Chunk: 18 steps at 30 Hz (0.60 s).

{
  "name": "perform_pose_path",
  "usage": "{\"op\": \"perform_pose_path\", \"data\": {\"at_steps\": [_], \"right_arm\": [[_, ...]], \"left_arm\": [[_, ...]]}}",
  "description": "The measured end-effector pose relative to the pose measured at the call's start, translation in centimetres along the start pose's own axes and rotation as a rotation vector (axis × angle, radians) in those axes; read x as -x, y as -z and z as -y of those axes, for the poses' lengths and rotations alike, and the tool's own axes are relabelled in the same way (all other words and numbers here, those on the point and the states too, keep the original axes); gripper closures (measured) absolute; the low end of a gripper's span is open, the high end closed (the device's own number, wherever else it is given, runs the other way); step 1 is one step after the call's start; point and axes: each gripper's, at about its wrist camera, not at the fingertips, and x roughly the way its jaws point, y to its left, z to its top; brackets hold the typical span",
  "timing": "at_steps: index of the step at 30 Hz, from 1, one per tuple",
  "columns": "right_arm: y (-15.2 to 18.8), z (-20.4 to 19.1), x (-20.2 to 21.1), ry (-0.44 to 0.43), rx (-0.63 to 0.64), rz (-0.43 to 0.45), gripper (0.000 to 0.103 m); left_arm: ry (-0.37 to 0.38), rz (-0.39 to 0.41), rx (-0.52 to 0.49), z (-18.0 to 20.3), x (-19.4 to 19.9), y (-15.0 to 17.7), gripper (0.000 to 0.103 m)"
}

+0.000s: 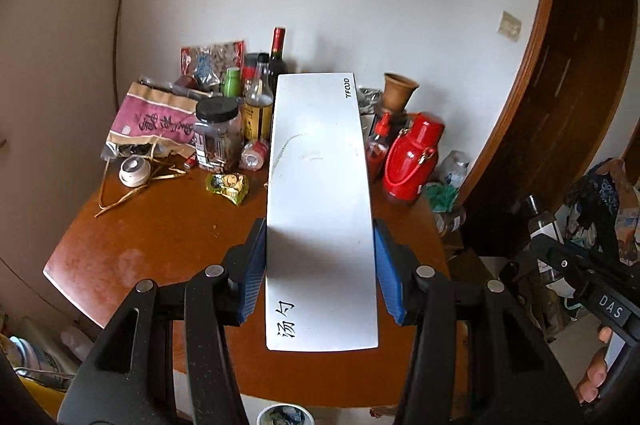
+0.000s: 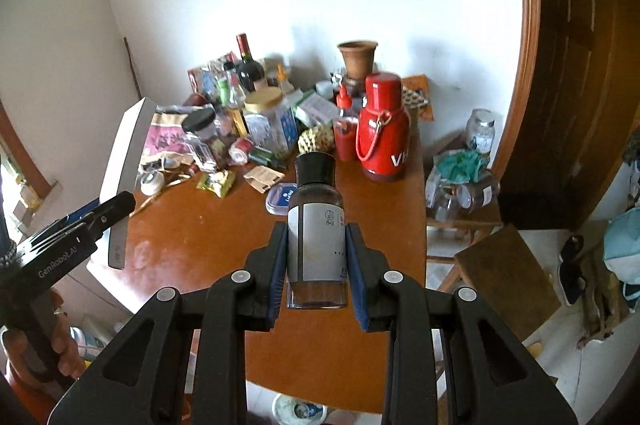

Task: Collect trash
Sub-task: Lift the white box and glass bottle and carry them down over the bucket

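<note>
We have the left gripper (image 1: 320,265) clamped on a white box (image 1: 320,205) and the right gripper (image 2: 318,265) clamped on a dark bottle (image 2: 316,225), both mid-frame above the table (image 2: 200,225), so next we judge both go into the bin (image 2: 298,411) at bottom centre.

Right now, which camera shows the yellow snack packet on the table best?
The right wrist view: the yellow snack packet lies in the open. The left wrist view also shows it, but beside the white box that the left gripper holds.
</note>
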Motion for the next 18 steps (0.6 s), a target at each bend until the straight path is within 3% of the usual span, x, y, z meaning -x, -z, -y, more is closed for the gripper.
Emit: {"op": "perform_pose_path", "data": {"at_steps": [12, 18], "right_arm": [[4.2, -7.6, 6.0, 0.097, 0.004, 0.090, 0.077], [8.1, -13.0, 8.6, 0.087, -0.029, 0.105, 0.077]], "left_arm": [[0.107, 0.023, -0.085, -4.2, 8.0, 4.2, 0.053], [0.135, 0.010, -0.128, -8.1, 13.6, 7.5, 0.053]]}}
